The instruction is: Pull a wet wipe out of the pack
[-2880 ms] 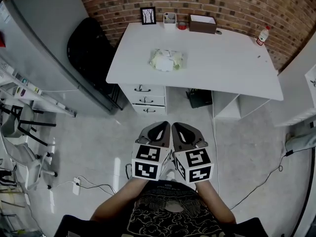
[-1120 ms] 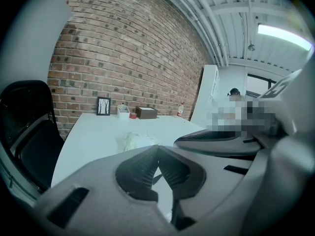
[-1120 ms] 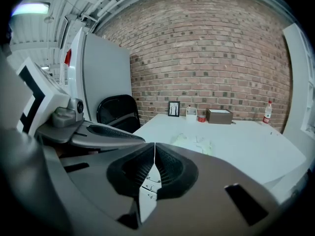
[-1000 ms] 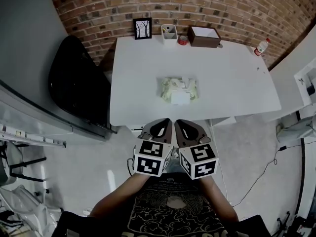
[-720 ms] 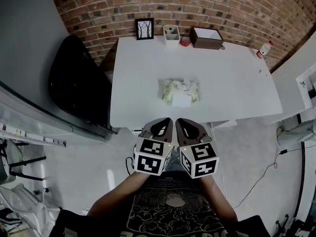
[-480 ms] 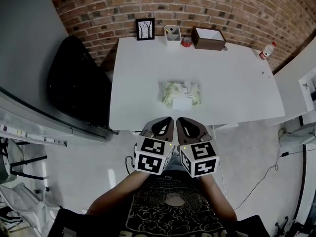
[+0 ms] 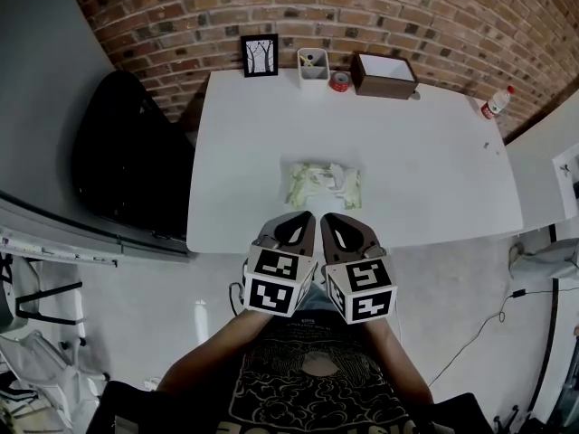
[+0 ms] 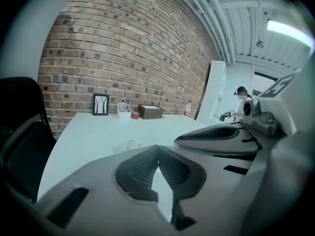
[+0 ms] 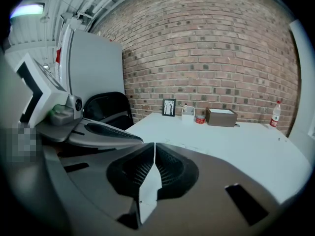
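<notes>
The pale green wet wipe pack (image 7: 324,184) lies on the white table (image 7: 434,152) near its front edge, with a white wipe crumpled at its top opening. In the left gripper view the wet wipe pack (image 8: 129,145) shows as a small pale lump just beyond the jaws. My left gripper (image 7: 295,217) and right gripper (image 7: 331,218) hang side by side just short of the table's front edge, below the pack. Both are shut with nothing between their jaws. The left gripper (image 8: 157,146) and the right gripper (image 9: 154,144) have their tips pressed together.
Along the brick wall at the table's back stand a framed picture (image 7: 260,55), a white holder (image 7: 313,63), a red tape roll (image 7: 340,81) and a brown box (image 7: 384,75). A bottle (image 7: 495,104) stands at the far right. A black chair (image 7: 127,165) is left of the table.
The person has walked up to the table, so the pack now lies close in front of the grippers. Both grippers stayed shut and side by side.
</notes>
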`<state>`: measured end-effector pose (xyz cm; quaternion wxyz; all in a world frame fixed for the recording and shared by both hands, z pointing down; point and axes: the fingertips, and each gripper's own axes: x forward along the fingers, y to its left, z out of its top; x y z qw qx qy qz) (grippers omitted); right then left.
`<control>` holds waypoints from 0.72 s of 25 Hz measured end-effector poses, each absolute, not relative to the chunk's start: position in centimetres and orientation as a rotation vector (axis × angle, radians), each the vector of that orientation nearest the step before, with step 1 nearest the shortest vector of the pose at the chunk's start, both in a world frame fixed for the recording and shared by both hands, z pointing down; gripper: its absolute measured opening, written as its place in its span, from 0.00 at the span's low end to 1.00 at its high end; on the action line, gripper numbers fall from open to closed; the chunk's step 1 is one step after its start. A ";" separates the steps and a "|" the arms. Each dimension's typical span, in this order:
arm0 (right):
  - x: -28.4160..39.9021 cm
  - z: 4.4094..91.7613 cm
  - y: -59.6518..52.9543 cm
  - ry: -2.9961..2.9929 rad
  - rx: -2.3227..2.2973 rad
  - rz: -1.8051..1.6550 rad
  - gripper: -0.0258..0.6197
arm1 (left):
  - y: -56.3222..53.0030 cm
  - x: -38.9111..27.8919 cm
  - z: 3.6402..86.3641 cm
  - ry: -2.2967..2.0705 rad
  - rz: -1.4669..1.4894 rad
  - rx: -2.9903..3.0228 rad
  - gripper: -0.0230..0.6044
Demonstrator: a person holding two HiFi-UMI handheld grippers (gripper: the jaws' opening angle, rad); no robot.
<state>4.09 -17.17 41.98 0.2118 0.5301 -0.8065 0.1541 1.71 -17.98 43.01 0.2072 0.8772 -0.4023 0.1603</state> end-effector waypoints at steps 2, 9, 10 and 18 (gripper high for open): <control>4.4 42.3 -18.1 -2.236 1.459 0.433 0.07 | -18.9 2.0 43.3 -1.127 0.449 2.428 0.05; 5.2 44.0 -21.1 -2.226 1.412 0.452 0.07 | -21.4 2.5 44.8 -1.152 0.476 2.384 0.05; 5.2 44.1 -21.5 -2.227 1.405 0.455 0.07 | -21.8 2.5 45.0 -1.157 0.480 2.377 0.05; 5.7 45.5 -24.1 -2.214 1.378 0.458 0.07 | -24.2 2.3 45.9 -1.190 0.501 2.338 0.05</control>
